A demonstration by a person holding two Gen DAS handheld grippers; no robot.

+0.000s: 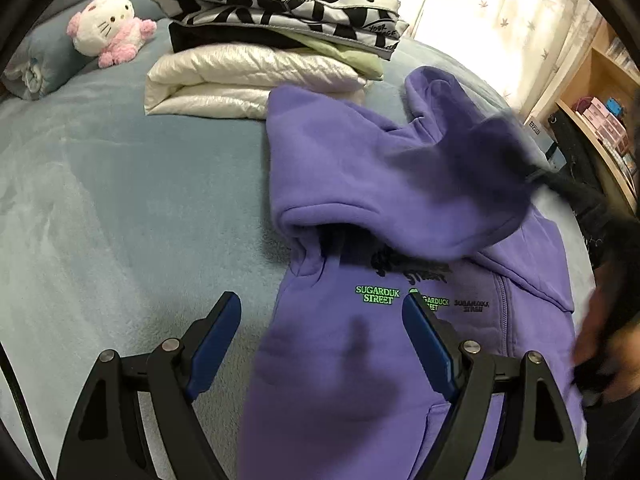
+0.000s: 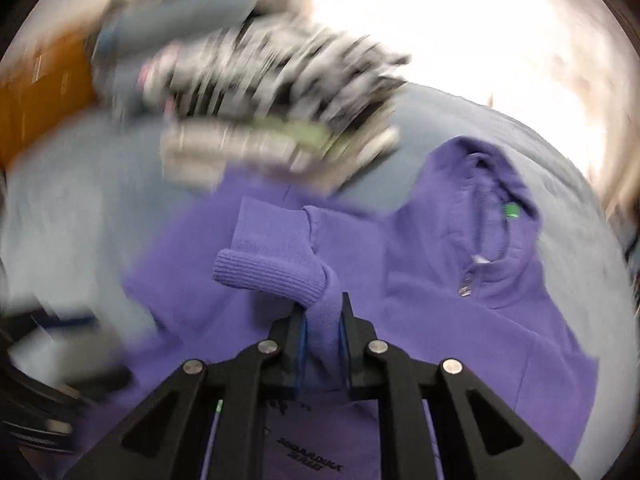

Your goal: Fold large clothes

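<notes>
Two claws (image 1: 322, 344) (image 2: 323, 334), one purple hoodie (image 1: 344, 168).

Ahead of me the bed (image 1: 100, 208) is covered in a soft grey-blue blanket. At its far left a pink and white plush cat (image 1: 108, 26) sits leaning against a blue pillow (image 1: 38, 66). Beside it rises a stack of folded clothes (image 1: 276, 36): a shiny cream quilted piece at the bottom, something black and something pale green above it, and a black-and-white patterned piece on top. Behind the stack hangs a bright curtain (image 1: 500, 12) with small leaf prints. To my right stands a wooden shelf (image 1: 596, 108) holding small pink boxes. My right camera shows the same stack, badly blurred.
</notes>
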